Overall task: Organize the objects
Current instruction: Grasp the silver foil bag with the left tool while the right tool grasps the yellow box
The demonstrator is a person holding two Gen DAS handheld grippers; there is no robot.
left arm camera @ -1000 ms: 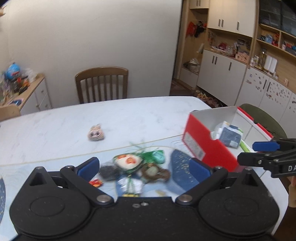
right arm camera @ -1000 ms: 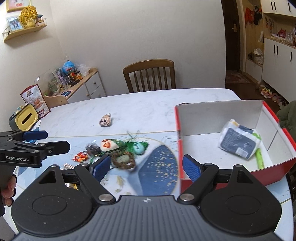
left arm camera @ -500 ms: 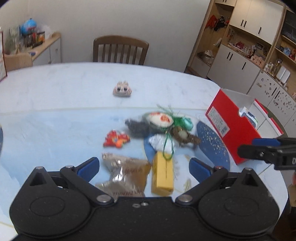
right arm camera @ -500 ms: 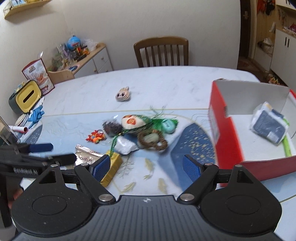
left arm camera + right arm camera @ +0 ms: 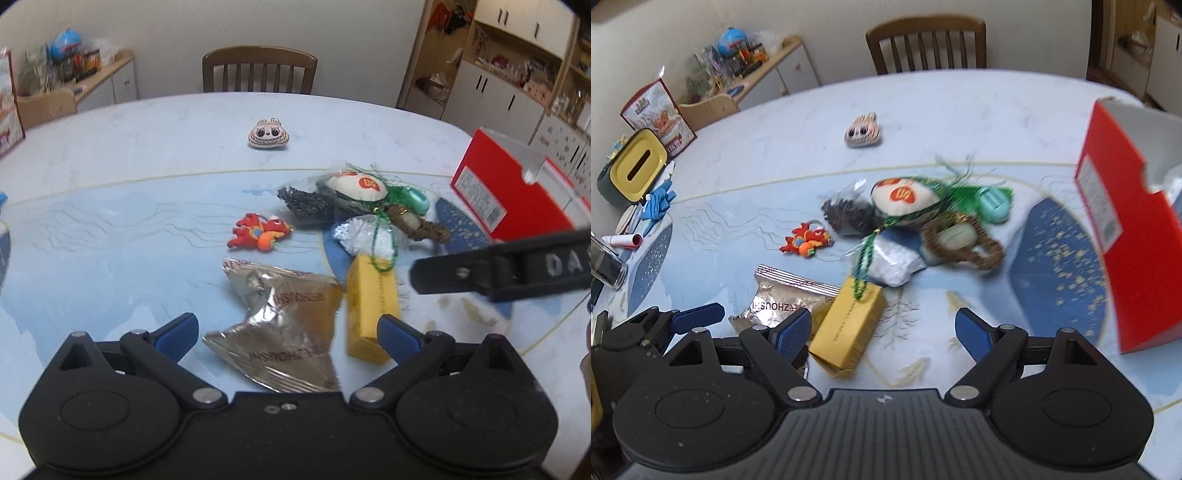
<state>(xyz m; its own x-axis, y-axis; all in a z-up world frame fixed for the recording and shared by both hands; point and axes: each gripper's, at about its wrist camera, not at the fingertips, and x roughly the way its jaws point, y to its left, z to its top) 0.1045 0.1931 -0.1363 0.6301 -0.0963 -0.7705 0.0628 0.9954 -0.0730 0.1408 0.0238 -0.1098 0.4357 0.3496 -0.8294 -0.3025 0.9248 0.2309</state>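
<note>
Clutter spread mid-desk [image 5: 110, 155] on blue patterned mat: crumpled foil snack bag [image 5: 280, 325] nearest, yellow box [image 5: 371, 306] just right of it with green bead string [image 5: 384, 243] draped over its far end. Red-orange dragon toy [image 5: 260, 232] behind the bag, apart from the rest. Further back, tight pile: dark mesh pouch [image 5: 306, 203], white plush with red patch [image 5: 356, 186], teal case [image 5: 415, 197], brown woven ring [image 5: 417, 225], silver-white packet [image 5: 360, 234]. Small cream monster-face plush [image 5: 267, 134] alone, well behind the pile. Red shoebox [image 5: 1126, 229] at right desk edge, open top, white inside. Left hand-held gripper [image 5: 288, 336] spread wide, empty, hovering over the foil bag, blue pads either side of bag and box. Right hand-held gripper [image 5: 882, 334] also wide, empty, yellow box by its left pad. Wooden chair [image 5: 258, 72] at far side of desk; yellow-lidded bin [image 5: 631, 173] at far left in right wrist view.
</note>
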